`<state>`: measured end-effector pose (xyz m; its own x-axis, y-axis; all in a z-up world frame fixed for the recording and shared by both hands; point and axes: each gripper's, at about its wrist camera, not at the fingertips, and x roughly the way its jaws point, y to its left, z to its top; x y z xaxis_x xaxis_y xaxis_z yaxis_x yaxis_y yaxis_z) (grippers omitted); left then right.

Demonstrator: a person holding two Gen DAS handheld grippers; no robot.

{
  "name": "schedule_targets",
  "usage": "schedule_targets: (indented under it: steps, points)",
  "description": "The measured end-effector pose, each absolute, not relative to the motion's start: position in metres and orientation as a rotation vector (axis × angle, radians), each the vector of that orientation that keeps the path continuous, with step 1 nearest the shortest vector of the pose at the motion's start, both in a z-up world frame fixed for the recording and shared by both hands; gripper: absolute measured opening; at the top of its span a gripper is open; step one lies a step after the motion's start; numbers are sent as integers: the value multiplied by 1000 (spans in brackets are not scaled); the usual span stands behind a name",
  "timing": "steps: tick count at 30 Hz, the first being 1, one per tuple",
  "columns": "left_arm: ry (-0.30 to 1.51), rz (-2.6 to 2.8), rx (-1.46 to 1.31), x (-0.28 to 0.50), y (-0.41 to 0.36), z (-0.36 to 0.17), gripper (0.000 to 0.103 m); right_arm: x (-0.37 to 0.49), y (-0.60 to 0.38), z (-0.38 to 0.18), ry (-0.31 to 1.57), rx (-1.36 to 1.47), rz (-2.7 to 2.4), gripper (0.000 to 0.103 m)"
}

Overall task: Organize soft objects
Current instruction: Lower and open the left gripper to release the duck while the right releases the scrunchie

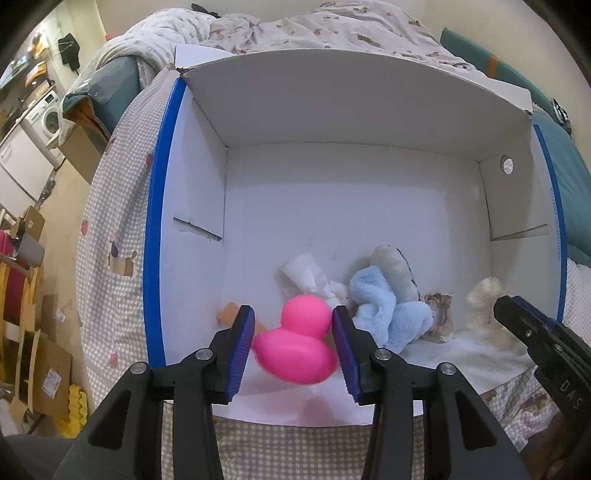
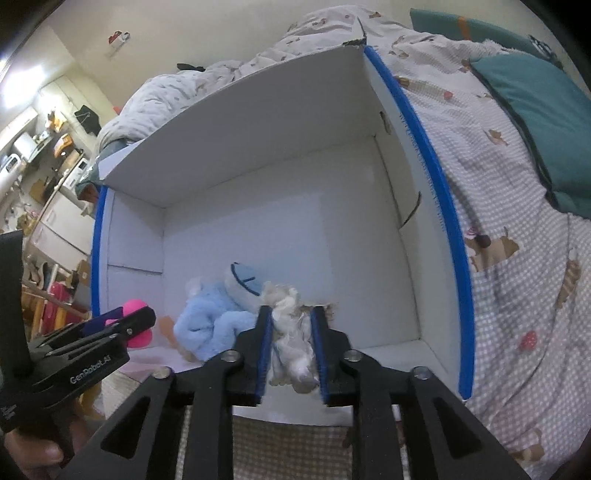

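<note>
A white cardboard box (image 1: 351,110) with blue edge trim lies open on a checked bedspread. My left gripper (image 1: 293,315) has a pink rubber duck (image 1: 299,350) between its pads; the duck looks blurred and the pads barely touch it. My right gripper (image 2: 291,314) is shut on a white fluffy plush (image 2: 293,347), held over the box's front edge; it shows in the left wrist view (image 1: 484,306). Inside the box lie a light blue plush (image 1: 384,306), a grey-blue cushion toy (image 1: 395,269), a white crumpled item (image 1: 306,273), a beige scrunchie (image 1: 439,317) and an orange piece (image 1: 231,314).
The box (image 2: 258,122) sits on the bed with a rumpled duvet (image 1: 295,29) behind it and teal pillows (image 2: 535,122) to the right. To the left, off the bed, are cardboard boxes (image 1: 40,373), a washing machine (image 1: 44,118) and clutter.
</note>
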<state>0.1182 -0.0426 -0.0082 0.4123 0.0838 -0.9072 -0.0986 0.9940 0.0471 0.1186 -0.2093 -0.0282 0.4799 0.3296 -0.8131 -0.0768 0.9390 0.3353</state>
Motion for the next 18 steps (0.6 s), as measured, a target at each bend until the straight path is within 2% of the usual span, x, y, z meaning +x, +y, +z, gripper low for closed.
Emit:
schedule_targets:
  steps: [2,10,18]
  points:
    - [1132,121,-9,118,-43,-7,59,120,-211,-28,1044,290,240,74]
    - [1030,118,-26,109,-40,7,63,119,-223,-24,1019,388,277,82]
    - [1044,72,-49,101,-33,18,65,109,-227,-16,957,375,282,83]
